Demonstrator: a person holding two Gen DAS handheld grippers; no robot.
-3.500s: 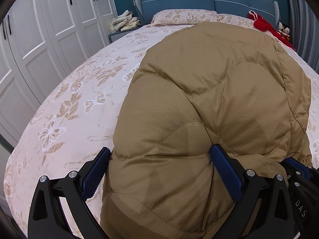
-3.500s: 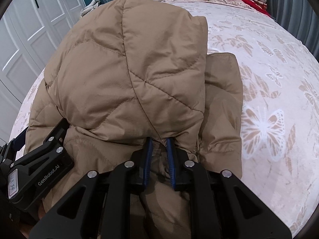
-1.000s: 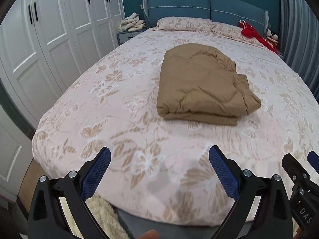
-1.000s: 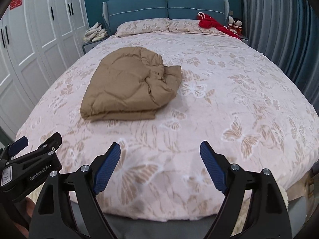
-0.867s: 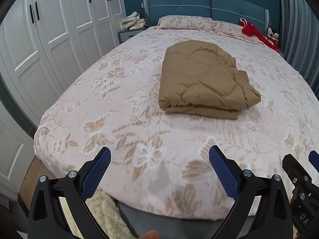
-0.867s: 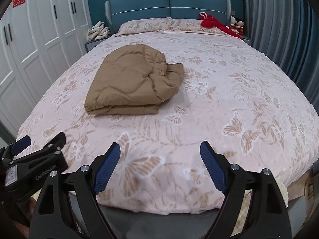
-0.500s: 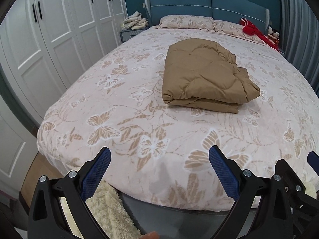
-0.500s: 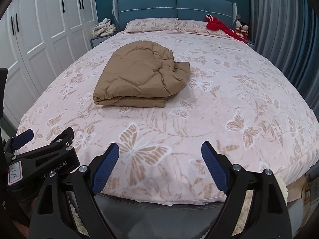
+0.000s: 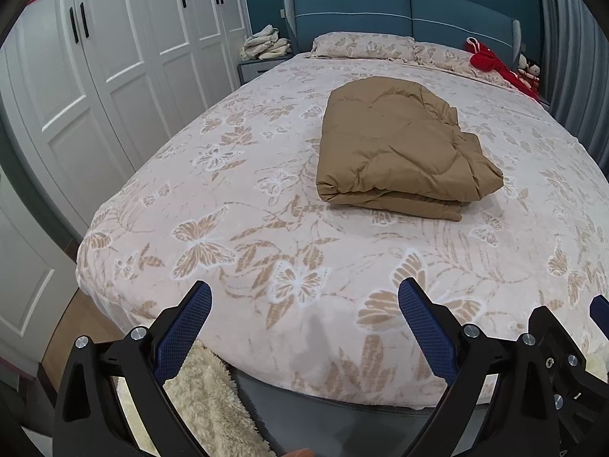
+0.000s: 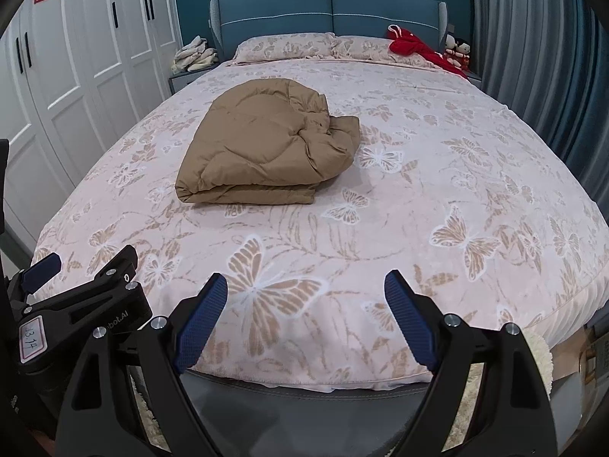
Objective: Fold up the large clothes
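Observation:
A tan quilted coat (image 9: 399, 148) lies folded in a thick stack on the butterfly-print bed (image 9: 266, 228), in its middle; it also shows in the right wrist view (image 10: 266, 148). My left gripper (image 9: 304, 327) is open and empty, over the foot edge of the bed, well short of the coat. My right gripper (image 10: 304, 316) is open and empty, also over the foot edge. The left gripper's body shows at the lower left of the right wrist view (image 10: 76, 301).
White wardrobe doors (image 9: 114, 57) line the left wall. A blue headboard (image 10: 327, 3), pillows (image 10: 285, 47) and a red garment (image 10: 418, 49) are at the far end. Grey curtains (image 10: 533, 57) hang on the right. A fluffy cream rug (image 9: 213, 400) lies at the bed's foot.
Both grippers let go of the coat and pulled back to the foot of the bed; over the last second they sank a little lower. The folded coat has stayed put.

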